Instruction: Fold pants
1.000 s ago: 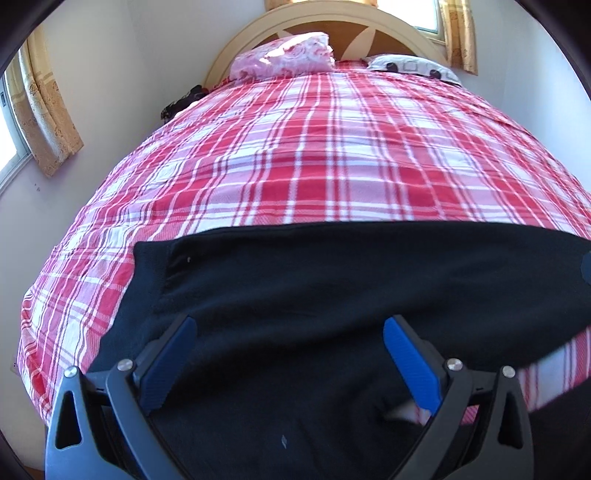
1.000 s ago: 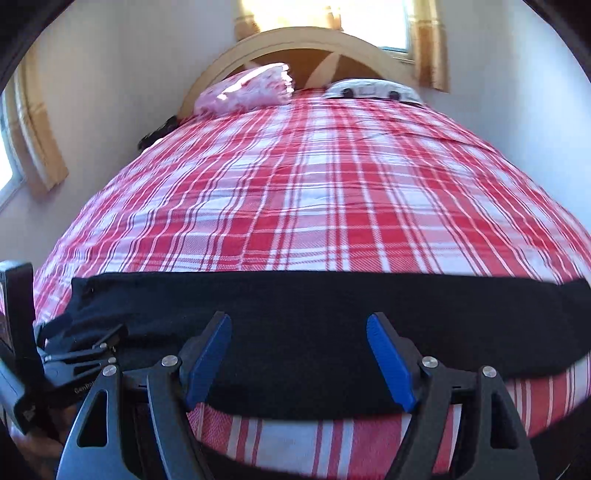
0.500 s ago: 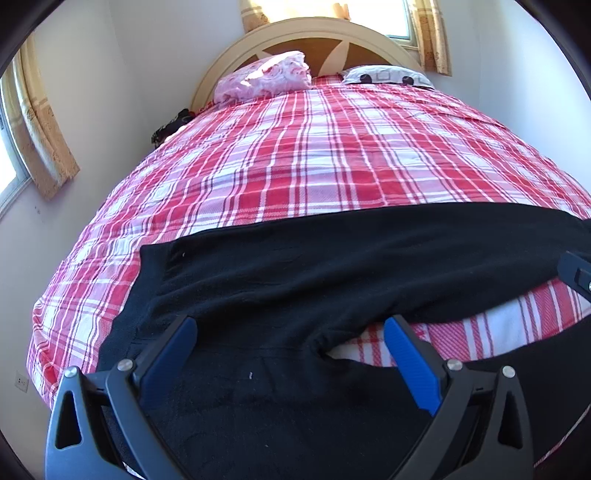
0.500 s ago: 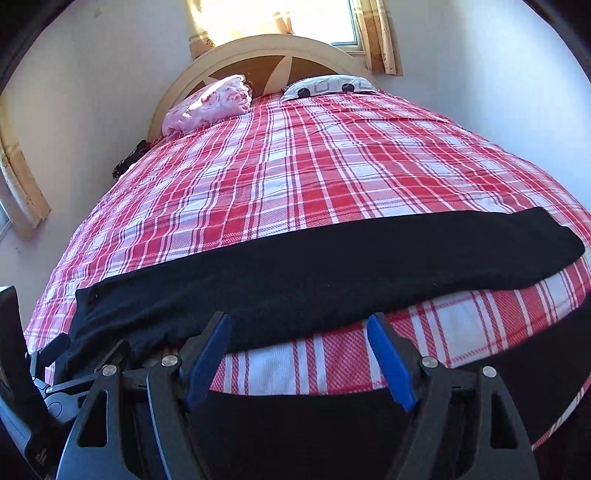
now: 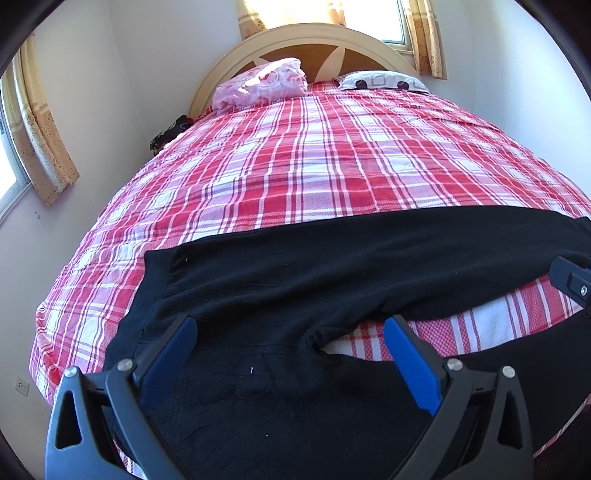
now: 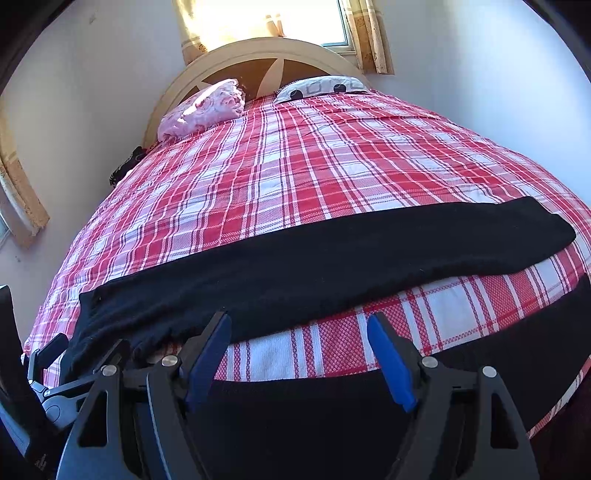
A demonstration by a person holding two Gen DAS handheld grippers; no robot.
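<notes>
**Op A:** Right, my left gripper (image 5: pixel 288 341) hangs over the waist end of the black pants (image 5: pixel 332 266), jaws spread wide, nothing between the blue pads (image 5: pixel 173 347). The cloth under it is the seat and crotch, where the two legs split.

**Op B:** Where do the pants lie on the bed?

**Op A:** Across the near end of the red plaid bedspread (image 5: pixel 314 166), waistband toward the left edge of the mattress. One leg runs to the right, flat on the spread. The other leg lies closer to me, and a strip of plaid shows between the two.

**Op B:** And your other side?

**Op A:** I see the right gripper (image 6: pixel 299 354) spread wide as well, holding nothing. It sits over that strip of plaid, with the far leg just beyond its tips and the near leg dark beneath it. From this camera the far leg's cuff ends near the right side of the bed. The left tool's black frame shows at the lower left of that view.

**Op B:** Anything else up there?

**Op A:** I see a pink pillow (image 5: pixel 262 86) and a patterned white pillow (image 5: pixel 384 81) against the arched headboard (image 5: pixel 306 35), well apart from the pants.
</notes>
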